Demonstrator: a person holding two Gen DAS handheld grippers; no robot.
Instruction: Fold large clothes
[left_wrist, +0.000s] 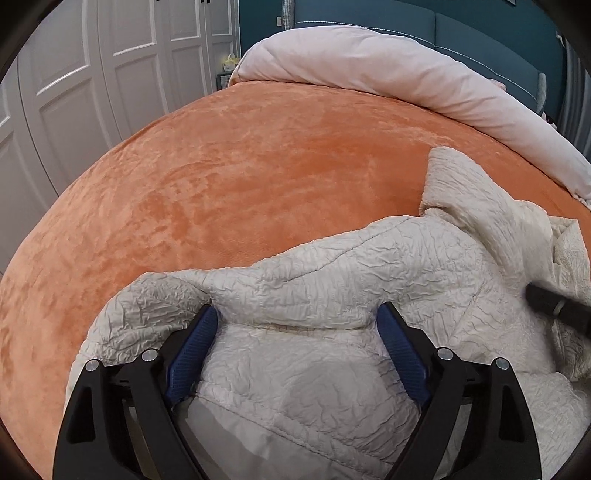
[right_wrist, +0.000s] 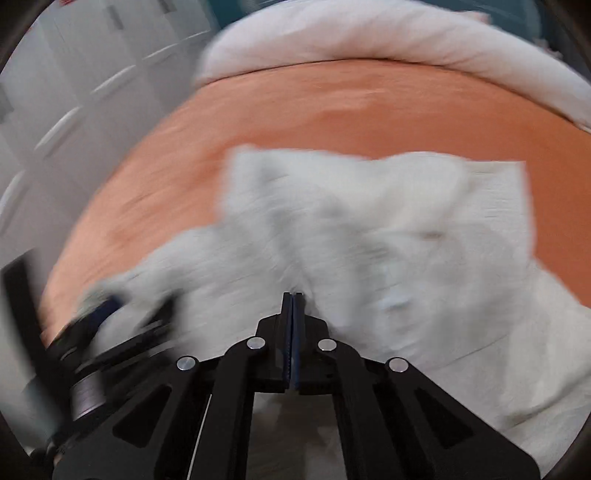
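Observation:
A large cream crinkled padded jacket (left_wrist: 332, 280) lies bunched on the orange bedspread (left_wrist: 221, 184) at the near edge of the bed. My left gripper (left_wrist: 295, 321) is open, its blue-padded fingers (left_wrist: 192, 343) straddling a fold of the jacket. The right gripper's black tip (left_wrist: 554, 302) shows at the right on the jacket. In the blurred right wrist view, my right gripper (right_wrist: 293, 295) is shut with jacket cloth (right_wrist: 369, 240) at its tips; a pinch cannot be confirmed. The left gripper (right_wrist: 103, 314) shows at the lower left.
A pale pink duvet (left_wrist: 369, 70) is rolled along the far side of the bed. White wardrobe doors (left_wrist: 92, 74) stand to the left. A blue headboard wall (left_wrist: 443, 26) is behind. The orange bedspread (right_wrist: 332, 110) stretches beyond the jacket.

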